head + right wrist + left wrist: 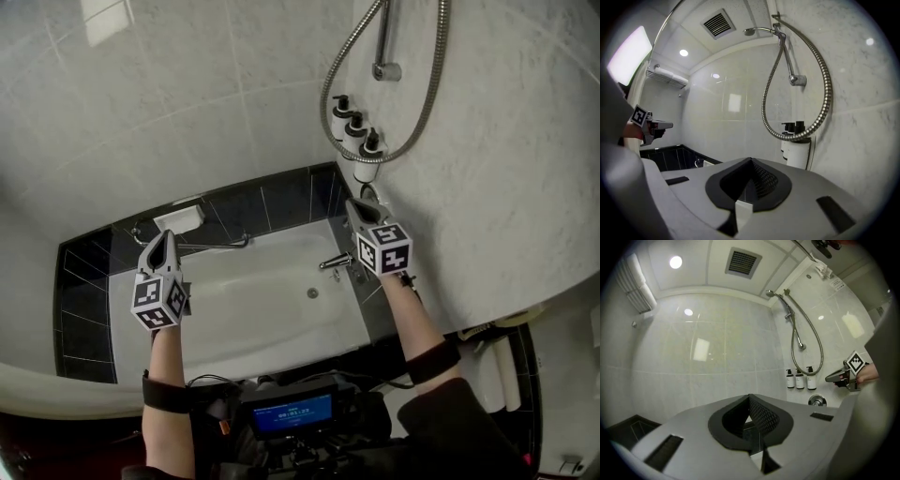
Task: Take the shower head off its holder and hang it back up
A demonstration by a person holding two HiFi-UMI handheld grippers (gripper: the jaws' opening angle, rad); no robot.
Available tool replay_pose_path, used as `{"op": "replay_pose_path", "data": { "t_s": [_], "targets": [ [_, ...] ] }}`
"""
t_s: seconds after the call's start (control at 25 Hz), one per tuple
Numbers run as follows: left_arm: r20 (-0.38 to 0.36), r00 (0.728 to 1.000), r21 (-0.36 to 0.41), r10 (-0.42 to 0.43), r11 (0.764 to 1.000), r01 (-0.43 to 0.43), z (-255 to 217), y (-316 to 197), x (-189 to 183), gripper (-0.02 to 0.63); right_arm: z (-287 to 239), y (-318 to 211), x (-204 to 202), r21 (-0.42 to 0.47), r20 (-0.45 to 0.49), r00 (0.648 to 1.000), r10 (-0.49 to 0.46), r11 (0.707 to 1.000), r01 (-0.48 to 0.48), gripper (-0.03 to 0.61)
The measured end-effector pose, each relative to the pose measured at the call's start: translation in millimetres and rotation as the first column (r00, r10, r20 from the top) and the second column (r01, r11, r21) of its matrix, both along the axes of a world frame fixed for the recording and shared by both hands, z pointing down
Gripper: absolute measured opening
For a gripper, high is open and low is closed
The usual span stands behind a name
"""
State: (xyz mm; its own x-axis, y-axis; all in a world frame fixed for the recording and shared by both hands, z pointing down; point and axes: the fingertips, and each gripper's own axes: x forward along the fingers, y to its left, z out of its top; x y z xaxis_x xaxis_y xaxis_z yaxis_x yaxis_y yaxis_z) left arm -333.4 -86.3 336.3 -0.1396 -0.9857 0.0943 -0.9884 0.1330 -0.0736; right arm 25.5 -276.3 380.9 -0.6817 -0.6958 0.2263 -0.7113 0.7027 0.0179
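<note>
I am holding left claw (161, 241) and right claw (360, 210) shut and empty over the bathtub (246, 321), presumably because the shower head (750, 31) is hanging in its holder (777, 31) high above that bathtub

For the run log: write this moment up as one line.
shower head: in holder | hose: hanging, untouched | left gripper: shut, empty | right gripper: shut, empty

Three pump bottles (355, 129) sit against the wall above a white bathtub (253, 314).
</note>
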Motion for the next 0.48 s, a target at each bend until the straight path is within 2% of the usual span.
{"op": "replay_pose_path", "data": {
  "t_s": [0.2,0.48],
  "targets": [
    [-0.047,0.998,-0.041,-0.032,0.999,0.030,33.4,15.3,-7.4,0.006,37.0,6.9,8.2,-0.093,0.020,0.999,0.033,0.995,-0.031,0.000],
    [-0.080,0.995,-0.082,-0.051,0.996,0.045,63.8,24.6,-7.3,0.006,63.5,11.6,14.1,-0.128,0.000,0.999,0.042,0.991,-0.042,0.000]
  ]
}}
